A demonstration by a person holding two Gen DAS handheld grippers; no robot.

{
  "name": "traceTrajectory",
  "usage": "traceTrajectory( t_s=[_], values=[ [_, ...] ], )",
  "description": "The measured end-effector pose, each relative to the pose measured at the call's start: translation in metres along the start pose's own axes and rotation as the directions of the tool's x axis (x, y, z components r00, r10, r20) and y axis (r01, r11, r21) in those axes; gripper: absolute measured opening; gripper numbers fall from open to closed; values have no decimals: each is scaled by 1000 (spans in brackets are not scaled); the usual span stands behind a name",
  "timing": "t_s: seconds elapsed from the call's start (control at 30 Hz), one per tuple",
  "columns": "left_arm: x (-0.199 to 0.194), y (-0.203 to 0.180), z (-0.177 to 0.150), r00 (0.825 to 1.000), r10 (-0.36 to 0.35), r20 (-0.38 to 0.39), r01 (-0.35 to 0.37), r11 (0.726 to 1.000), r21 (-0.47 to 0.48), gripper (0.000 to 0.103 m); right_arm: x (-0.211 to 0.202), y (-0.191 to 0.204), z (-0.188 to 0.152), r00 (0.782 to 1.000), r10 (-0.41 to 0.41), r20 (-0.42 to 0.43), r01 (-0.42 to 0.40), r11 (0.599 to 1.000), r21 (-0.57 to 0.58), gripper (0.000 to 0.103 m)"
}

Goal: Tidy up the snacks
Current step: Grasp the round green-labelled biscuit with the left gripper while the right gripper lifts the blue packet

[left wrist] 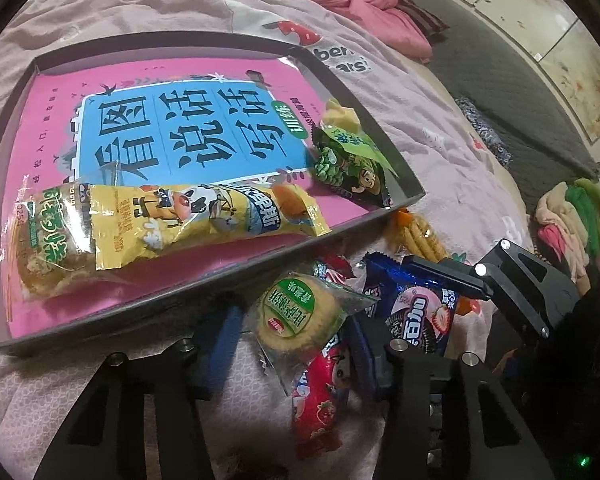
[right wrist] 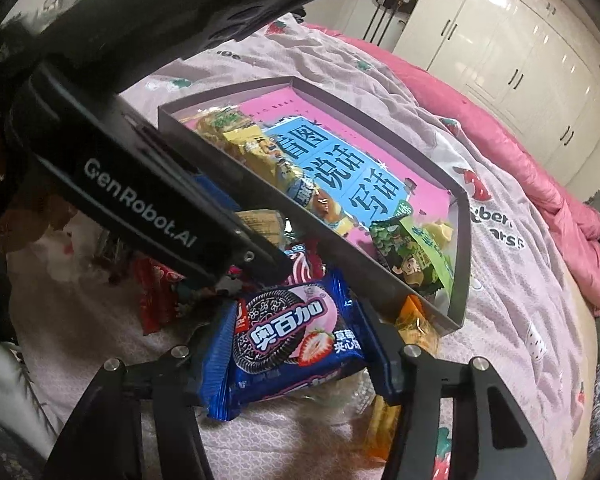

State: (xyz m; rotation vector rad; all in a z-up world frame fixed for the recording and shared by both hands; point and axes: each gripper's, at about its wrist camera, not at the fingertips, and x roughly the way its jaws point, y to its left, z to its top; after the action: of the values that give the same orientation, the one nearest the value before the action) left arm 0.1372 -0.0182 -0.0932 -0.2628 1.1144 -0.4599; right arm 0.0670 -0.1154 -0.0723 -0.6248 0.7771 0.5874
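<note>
Snacks lie heaped on the bedspread against the near wall of the grey tray (left wrist: 204, 294). Left gripper (left wrist: 296, 332) straddles the round green-labelled cake pack (left wrist: 300, 316); pad contact cannot be told. Right gripper (right wrist: 296, 344) closes on the blue cookie pack (right wrist: 288, 336), pads at both sides. Packs beneath are partly hidden.

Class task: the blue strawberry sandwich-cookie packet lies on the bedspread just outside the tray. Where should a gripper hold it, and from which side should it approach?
Grip the blue cookie packet across its puffed middle, pads on its two crimped ends, coming down from above at the near side. It lies flat, and the right gripper already straddles it that way; the tray wall blocks the far side.
</note>
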Motion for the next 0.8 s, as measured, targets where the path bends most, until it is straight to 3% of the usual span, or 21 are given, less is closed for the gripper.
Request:
traceTrajectory(
  t_s=[0.4,0.8],
  values=[
    [-19,7,-4,999,-24,33,26,999,-45,47,-19,-36,1,992,93,91,-110,971,210,57],
    [-49,2,-8,996,12,94,-9,999,-37,47,-32,-47,2,983,105,152,-143,953,268,57]
  ],
)
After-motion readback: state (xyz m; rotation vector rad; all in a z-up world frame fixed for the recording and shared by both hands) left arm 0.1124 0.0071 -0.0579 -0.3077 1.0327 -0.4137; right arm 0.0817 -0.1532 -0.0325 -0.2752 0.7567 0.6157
